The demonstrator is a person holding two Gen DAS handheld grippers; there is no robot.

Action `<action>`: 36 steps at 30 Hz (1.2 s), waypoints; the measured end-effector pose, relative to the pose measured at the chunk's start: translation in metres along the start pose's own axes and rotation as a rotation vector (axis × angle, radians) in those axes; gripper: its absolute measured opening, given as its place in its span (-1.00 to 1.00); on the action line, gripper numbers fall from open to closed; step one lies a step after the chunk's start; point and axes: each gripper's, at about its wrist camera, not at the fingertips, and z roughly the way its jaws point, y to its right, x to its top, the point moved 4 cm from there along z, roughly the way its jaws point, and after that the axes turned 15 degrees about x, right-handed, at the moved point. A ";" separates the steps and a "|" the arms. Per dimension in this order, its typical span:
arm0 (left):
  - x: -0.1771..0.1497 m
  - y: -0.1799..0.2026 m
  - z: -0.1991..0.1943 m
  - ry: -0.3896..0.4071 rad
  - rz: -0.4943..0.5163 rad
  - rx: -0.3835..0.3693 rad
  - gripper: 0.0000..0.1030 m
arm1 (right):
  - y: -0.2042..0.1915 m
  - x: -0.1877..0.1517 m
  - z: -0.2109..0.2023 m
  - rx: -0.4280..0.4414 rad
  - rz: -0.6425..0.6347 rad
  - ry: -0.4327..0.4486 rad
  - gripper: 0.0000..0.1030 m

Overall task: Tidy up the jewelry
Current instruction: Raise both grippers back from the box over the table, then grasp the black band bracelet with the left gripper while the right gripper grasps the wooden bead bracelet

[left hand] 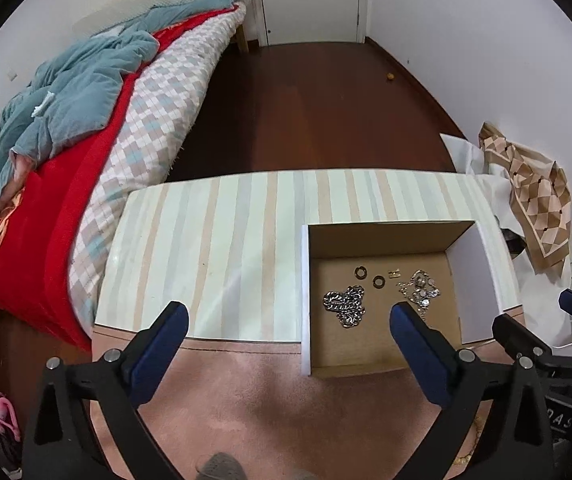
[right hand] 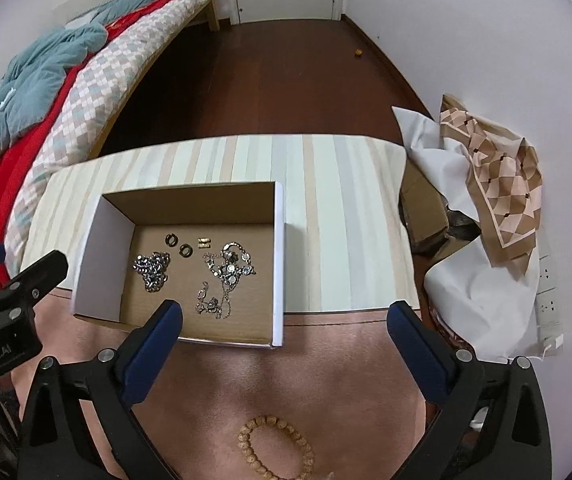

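Note:
An open cardboard box point(left hand: 470, 272) point(right hand: 97, 256) sits on the table. Inside lie a chunky silver chain point(left hand: 346, 305) point(right hand: 153, 267), two dark rings point(left hand: 361, 271) point(right hand: 173, 240), a small gold clasp point(left hand: 394, 273) point(right hand: 203, 243) and a tangled silver necklace point(left hand: 420, 286) point(right hand: 227, 270). A wooden bead bracelet point(right hand: 275, 446) lies on the pink cloth, just in front of my right gripper point(right hand: 283, 322), which is open and empty. My left gripper point(left hand: 288, 318) is open and empty, left of the box. The right gripper shows at the right edge of the left wrist view point(left hand: 534, 320).
The table has a striped cover point(left hand: 221, 248) point(right hand: 346, 216) and a pink cloth point(left hand: 253, 392) point(right hand: 326, 376) at the near edge. A bed with quilts point(left hand: 85, 140) point(right hand: 65, 80) is at the left. White paper and a patterned scarf point(left hand: 534, 196) point(right hand: 494, 184) lie at the right.

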 end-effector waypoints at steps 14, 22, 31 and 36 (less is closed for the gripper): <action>-0.014 -0.030 -0.098 0.160 -0.080 -0.024 0.99 | -0.024 -0.020 -0.104 -0.018 -0.038 0.182 1.00; -0.037 -0.052 -0.155 0.244 -0.126 0.000 0.99 | -0.043 -0.044 -0.168 -0.004 -0.063 0.276 1.00; -0.058 -0.065 -0.177 0.261 -0.194 -0.009 1.00 | -0.051 -0.072 -0.201 0.064 -0.051 0.304 1.00; -0.081 -0.066 -0.150 0.202 -0.195 0.030 1.00 | -0.021 -0.096 -0.168 0.079 0.030 0.228 1.00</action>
